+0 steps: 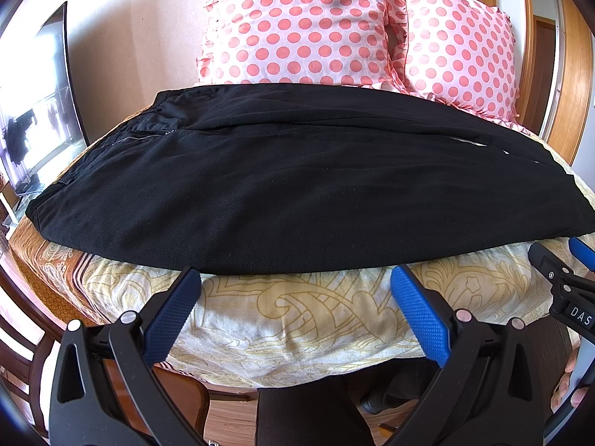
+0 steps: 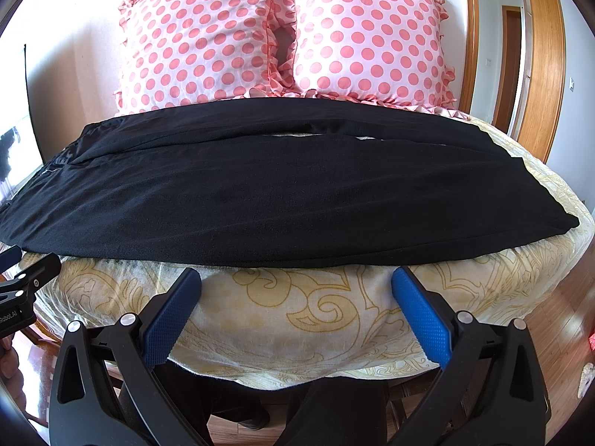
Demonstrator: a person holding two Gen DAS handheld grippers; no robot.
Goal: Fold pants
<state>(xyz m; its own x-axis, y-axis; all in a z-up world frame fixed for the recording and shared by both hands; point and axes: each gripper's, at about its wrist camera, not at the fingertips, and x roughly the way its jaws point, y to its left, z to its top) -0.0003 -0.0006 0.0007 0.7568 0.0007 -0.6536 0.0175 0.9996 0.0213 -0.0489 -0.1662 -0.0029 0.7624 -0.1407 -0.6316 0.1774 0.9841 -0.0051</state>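
Note:
Black pants (image 1: 297, 186) lie flat across a cream patterned cloth (image 1: 297, 319), waistband and zipper at the left, leg hems at the right. They also show in the right wrist view (image 2: 282, 193). The two legs lie side by side with a narrow gap between them. My left gripper (image 1: 295, 278) is open and empty, just short of the pants' near edge. My right gripper (image 2: 295, 278) is open and empty, also just short of the near edge. The right gripper shows at the right edge of the left wrist view (image 1: 557, 271).
Two pink polka-dot pillows (image 2: 282, 37) stand behind the pants. A wooden door frame (image 2: 539, 74) is at the right, a wooden chair (image 1: 22, 371) at the lower left. The person's dark legs (image 2: 334, 409) are below the cloth's front edge.

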